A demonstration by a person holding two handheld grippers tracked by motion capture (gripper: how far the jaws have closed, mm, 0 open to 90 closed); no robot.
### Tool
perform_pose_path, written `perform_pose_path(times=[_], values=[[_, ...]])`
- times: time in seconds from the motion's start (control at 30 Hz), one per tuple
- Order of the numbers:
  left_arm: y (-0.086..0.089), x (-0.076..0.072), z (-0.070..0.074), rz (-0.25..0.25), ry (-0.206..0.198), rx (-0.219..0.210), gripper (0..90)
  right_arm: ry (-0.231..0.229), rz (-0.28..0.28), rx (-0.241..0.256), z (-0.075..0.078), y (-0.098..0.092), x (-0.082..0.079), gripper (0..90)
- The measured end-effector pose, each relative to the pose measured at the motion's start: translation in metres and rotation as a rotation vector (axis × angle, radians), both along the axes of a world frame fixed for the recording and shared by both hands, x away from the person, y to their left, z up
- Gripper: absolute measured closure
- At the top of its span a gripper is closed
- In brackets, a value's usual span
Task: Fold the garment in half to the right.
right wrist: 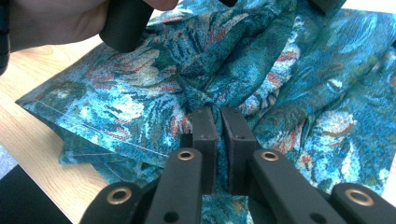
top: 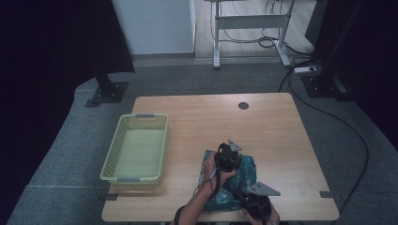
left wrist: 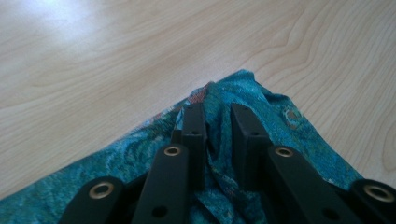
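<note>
A teal patterned cloth (top: 248, 172) lies crumpled on the wooden table (top: 263, 126) near its front edge. My left gripper (top: 229, 161) rests on the cloth's far part. In the left gripper view its jaws (left wrist: 218, 111) pinch a raised fold of the cloth (left wrist: 289, 126) close to a corner. My right gripper (top: 256, 202) sits at the cloth's near side. Its jaws (right wrist: 219, 112) are almost together, with a bunched ridge of cloth (right wrist: 121, 107) between them. The person's left hand (right wrist: 51, 23) holding the other gripper appears at the top left of the right gripper view.
A pale green plastic basket (top: 109, 161) stands empty on the table's left side. A round cable hole (top: 243, 106) is at the table's far edge. Bare wood lies beyond and to the right of the cloth.
</note>
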State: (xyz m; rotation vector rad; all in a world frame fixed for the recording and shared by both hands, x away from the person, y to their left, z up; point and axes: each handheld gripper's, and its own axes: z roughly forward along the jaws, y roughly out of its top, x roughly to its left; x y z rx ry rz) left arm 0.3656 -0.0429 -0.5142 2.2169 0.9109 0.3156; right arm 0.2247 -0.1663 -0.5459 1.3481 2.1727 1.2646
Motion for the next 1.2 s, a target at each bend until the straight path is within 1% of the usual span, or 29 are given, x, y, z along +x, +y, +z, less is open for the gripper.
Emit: perform_pose_path(times=[0.27, 0.53, 0.6, 0.67, 0.7, 0.73, 0.87, 1.0, 1.1, 1.2], values=[[-0.001, 0.000, -0.007, -0.004, 0.016, 0.004, 73.2, 0.018, 0.002, -0.011, -0.005, 0.001, 0.001, 83.6], [-0.001, -0.001, -0.006, -0.011, 0.021, -0.002, 68.0, 0.018, 0.002, -0.006, -0.005, -0.001, 0.002, 82.6], [-0.001, -0.001, -0.006, -0.015, 0.023, -0.006, 65.2, 0.016, 0.002, -0.005, -0.005, -0.001, 0.002, 82.5], [-0.001, -0.001, -0.004, -0.023, 0.041, -0.021, 60.7, 0.015, 0.002, -0.004, -0.005, -0.001, 0.002, 81.9], [-0.001, -0.003, -0.002, -0.019, 0.038, -0.034, 58.8, 0.015, 0.001, -0.003, -0.005, -0.001, 0.001, 81.0], [0.000, -0.004, 0.001, -0.024, 0.026, -0.041, 57.7, 0.014, -0.001, 0.000, -0.005, -0.002, 0.001, 80.0], [0.010, -0.008, 0.014, -0.023, -0.001, -0.079, 53.0, 0.007, -0.009, 0.013, -0.002, -0.004, -0.002, 78.3], [0.025, -0.011, 0.023, -0.001, -0.023, -0.095, 50.8, 0.000, -0.020, 0.020, 0.001, -0.009, -0.007, 75.1], [0.036, -0.014, 0.027, 0.017, -0.036, -0.097, 49.7, 0.003, -0.044, 0.025, 0.000, -0.013, -0.010, 68.8], [0.046, -0.017, 0.028, 0.027, -0.042, -0.102, 49.3, 0.002, -0.064, 0.018, 0.000, -0.017, -0.013, 62.0]])
